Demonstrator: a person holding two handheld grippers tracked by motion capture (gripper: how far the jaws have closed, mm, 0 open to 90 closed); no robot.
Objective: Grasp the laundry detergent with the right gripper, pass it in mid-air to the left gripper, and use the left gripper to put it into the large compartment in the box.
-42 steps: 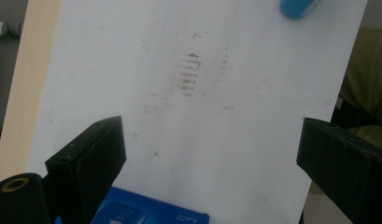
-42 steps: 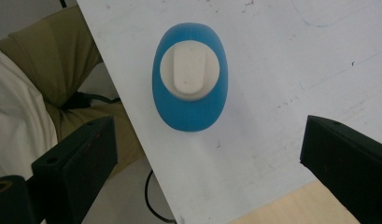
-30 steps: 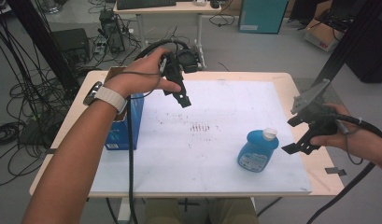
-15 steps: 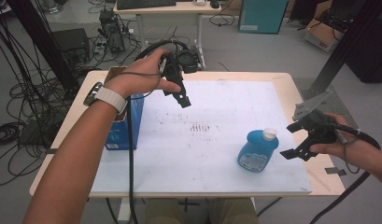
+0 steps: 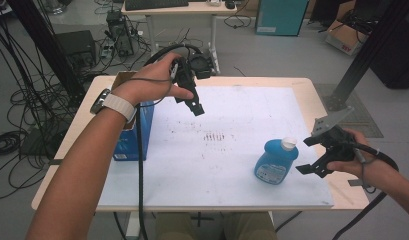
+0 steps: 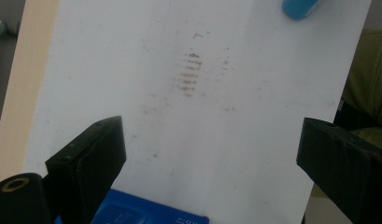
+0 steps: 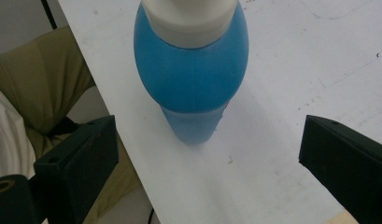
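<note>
Squat blue plastic bottle with white cap upright on white table sheet, just left of right gripper, jaws wide, empty, apart from bottle.

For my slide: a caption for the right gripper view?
Open right tongs approach an upright blue bottle on the white table.

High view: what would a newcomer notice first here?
The rounded blue plastic bottle with a white cap stands upright at the white mat's right front. The right gripper is beside it, fingers spread and not touching. The left gripper hangs open over the mat's far left, above a blue box.
</note>
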